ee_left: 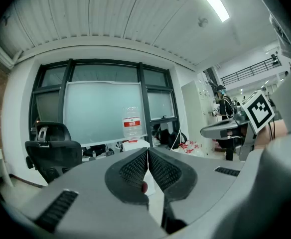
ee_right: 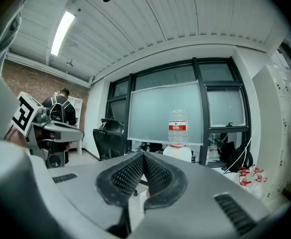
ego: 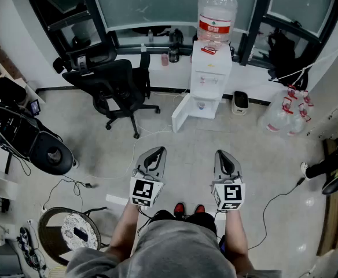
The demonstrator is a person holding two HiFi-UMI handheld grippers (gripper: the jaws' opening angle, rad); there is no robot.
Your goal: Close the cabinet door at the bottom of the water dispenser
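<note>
Pale speckled office floor fills the head view, bounded at the far side by a dark-framed window wall with frosted glass [ego: 175,2]. Against that wall stands a white water dispenser [ego: 211,68] topped by a clear plastic bottle with a red label [ego: 216,16]. At its base the white cabinet door [ego: 181,113] stands swung open, angled out toward the left and toward the person. A black wheeled office chair [ego: 118,86] sits to the dispenser's left.

Near the bottom of that view the person holds two grey grippers side by side. The left gripper [ego: 155,153] and the right gripper [ego: 223,154] both point toward the dispenser, well apart from it. Each gripper's own view shows its ribbed black pads pressed together with nothing between them, so both hands are empty and closed.

The open door lies straight ahead, between the two grippers' lines of aim and somewhat closer to the left one. Its free edge faces the person, so the left hand looks better placed to push it shut, probably sweeping rightward.

Only the head view shows the door. In the left gripper view [ee_left: 148,152] and the right gripper view [ee_right: 143,157] the gripper bodies hide the dispenser's base, leaving just the bottle visible. The left gripper view alone catches the other gripper's marker cube [ee_left: 259,111].
</note>
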